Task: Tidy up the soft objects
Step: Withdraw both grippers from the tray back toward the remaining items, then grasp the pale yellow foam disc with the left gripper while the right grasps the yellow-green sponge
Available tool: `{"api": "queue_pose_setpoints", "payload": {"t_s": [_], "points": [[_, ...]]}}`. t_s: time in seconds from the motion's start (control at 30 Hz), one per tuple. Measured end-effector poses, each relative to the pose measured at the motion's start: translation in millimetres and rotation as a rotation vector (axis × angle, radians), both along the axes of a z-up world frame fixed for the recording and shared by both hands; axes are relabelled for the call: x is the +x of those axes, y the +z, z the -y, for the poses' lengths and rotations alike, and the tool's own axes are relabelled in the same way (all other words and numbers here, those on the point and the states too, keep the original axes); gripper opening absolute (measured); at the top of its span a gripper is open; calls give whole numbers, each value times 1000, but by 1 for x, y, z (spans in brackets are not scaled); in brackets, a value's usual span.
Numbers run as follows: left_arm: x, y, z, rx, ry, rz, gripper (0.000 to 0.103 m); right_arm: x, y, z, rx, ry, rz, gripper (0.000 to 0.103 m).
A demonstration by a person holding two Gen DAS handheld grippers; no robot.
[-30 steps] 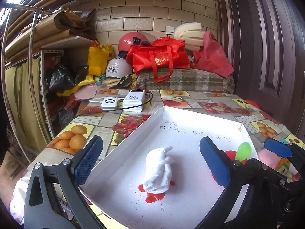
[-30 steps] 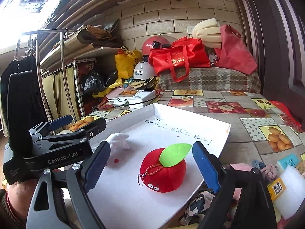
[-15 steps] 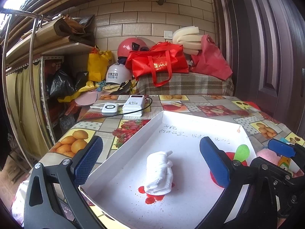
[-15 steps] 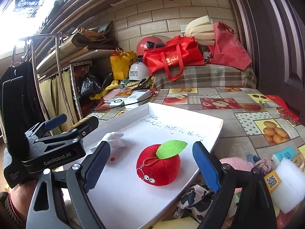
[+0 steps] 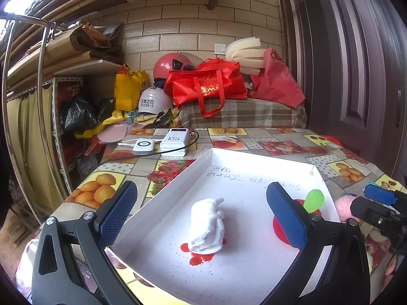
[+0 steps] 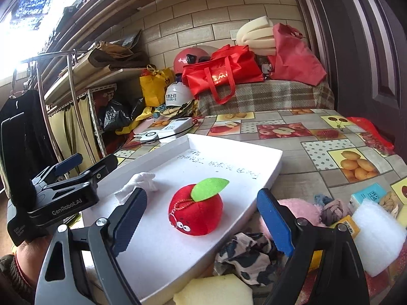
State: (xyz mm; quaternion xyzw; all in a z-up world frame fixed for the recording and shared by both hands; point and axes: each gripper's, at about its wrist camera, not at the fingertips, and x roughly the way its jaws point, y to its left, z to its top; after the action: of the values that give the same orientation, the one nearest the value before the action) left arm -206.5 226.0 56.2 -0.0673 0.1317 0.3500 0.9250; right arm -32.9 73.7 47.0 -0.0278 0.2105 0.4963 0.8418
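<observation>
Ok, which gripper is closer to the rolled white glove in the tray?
Left. The left gripper faces the white glove, which lies just ahead between its open fingers. The right gripper points at the red plush apple, with the glove off to its left.

"genrobot.ai" on left tool [image 6: 68, 167], "120w" on power bank [image 5: 175, 141], tray [image 5: 162, 198] handwriting perhaps illegible

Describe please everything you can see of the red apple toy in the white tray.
The red apple toy is a round plush with a green felt leaf, cartoon eyes low on its front and a thin red cord loop. It sits upright on the white tray floor near the tray's right edge. Nothing grips it; only the tray touches it.
</observation>
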Motion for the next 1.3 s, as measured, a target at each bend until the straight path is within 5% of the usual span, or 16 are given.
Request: {"api": "queue_pose_setpoints", "payload": {"t_s": [0.13,0.27,0.43,0.63,0.83,1.0,1.13,1.3], "points": [[-7,1,9,-17,-45,27,103,23,3,35,-10,-20,-13,88],[-6,3,24,-19,-124,38,103,27,3,63,-68,120,-8,88],[3,5,58,-51,-381,22,103,13,-3,84,-187,192,75,88],[32,1,124,-113,-757,-184,102,29,-25,120,-244,114,38,88],[76,-22,176,-98,-840,-454,102,60,-17,166,-136,-23,-30,89],[102,-41,188,-148,-817,-569,102,76,-12,191,-86,-94,-65,89],[107,-46,193,-189,-839,-571,102,84,-12,199,-66,-111,-84,89],[101,-33,219,-198,-998,-499,102,85,-9,197,-77,-109,-62,89]]}}
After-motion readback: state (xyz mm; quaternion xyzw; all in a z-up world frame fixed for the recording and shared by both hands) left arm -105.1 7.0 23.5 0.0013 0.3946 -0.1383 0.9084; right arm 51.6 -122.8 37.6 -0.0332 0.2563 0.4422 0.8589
